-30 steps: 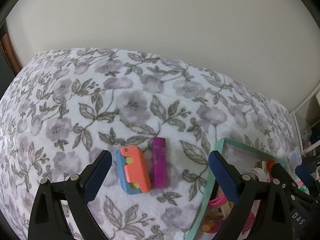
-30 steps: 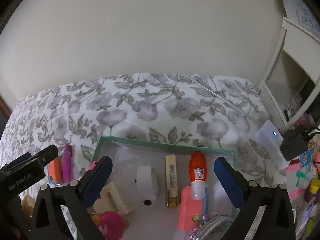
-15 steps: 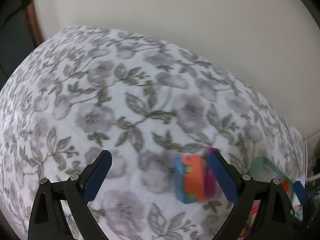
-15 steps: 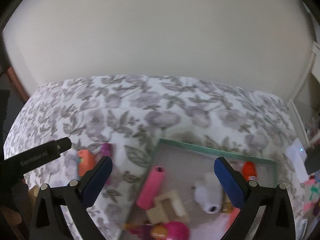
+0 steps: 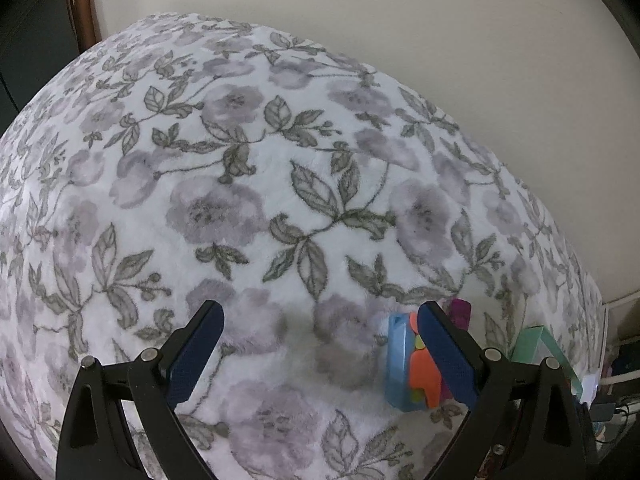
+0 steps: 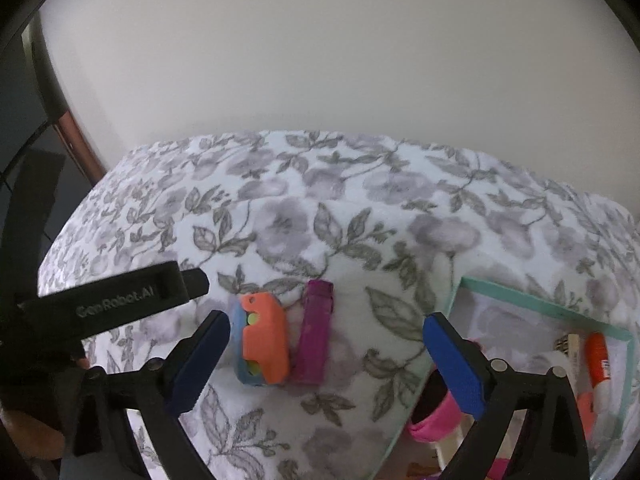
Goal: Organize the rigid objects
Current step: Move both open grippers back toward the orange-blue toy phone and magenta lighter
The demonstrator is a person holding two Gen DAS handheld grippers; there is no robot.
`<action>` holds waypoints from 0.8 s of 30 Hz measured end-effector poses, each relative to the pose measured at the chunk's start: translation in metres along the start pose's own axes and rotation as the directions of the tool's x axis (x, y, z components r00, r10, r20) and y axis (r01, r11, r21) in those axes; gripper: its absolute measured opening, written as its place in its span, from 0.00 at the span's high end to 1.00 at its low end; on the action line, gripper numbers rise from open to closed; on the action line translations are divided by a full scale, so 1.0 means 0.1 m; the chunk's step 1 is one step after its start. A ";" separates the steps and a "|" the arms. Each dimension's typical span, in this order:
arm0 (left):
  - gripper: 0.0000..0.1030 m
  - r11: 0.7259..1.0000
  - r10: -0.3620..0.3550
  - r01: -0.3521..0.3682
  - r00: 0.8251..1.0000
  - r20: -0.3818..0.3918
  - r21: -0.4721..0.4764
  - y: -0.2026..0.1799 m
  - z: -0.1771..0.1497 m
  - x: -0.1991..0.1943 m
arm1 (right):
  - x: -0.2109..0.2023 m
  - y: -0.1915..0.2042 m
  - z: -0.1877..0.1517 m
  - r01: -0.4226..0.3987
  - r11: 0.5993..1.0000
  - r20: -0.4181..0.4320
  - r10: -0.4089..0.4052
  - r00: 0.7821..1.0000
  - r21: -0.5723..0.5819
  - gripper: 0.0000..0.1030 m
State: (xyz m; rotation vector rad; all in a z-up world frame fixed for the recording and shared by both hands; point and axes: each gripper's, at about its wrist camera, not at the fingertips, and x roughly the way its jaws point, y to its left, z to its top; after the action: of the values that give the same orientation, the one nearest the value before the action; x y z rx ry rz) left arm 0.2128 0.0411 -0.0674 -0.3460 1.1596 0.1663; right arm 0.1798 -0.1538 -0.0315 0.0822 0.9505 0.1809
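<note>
Floral blanket bearing an orange-and-blue block beside, and apparently touching, a purple lighter. Right gripper: fingers spread wide, empty, above both items. Left gripper: fingers likewise apart, holding nothing; its body, marked "GenRobot.AI", enters the right view. At right, a teal-rimmed tray holds a pink item and an orange-capped bottle whose label is illegible.
</note>
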 end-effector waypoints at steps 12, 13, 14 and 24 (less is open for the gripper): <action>0.06 0.991 -0.065 0.072 0.996 -0.069 0.116 -0.30 -0.16 0.20 | 0.05 -0.14 -0.07 0.010 0.999 -0.036 -0.009 0.999 0.032 0.05; 0.06 0.990 -0.068 0.076 0.995 -0.073 0.118 -0.30 -0.16 0.21 | 0.06 -0.15 -0.07 0.019 0.999 -0.040 -0.018 0.999 0.028 0.05; 0.06 0.990 -0.072 0.081 0.994 -0.081 0.119 -0.31 -0.17 0.23 | 0.06 -0.15 -0.07 0.028 0.999 -0.043 -0.027 0.999 0.020 0.05; 0.06 0.987 -0.109 0.118 0.990 -0.088 0.105 -0.31 -0.21 0.25 | -0.03 -0.24 -0.06 0.085 0.996 -0.046 -0.085 0.995 0.000 0.05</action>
State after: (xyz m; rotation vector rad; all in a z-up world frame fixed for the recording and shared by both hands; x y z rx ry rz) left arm 0.2142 0.0035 -0.0922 -0.3227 1.2215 -0.0123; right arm 0.1763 -0.1781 -0.0361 0.0395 0.9986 0.1040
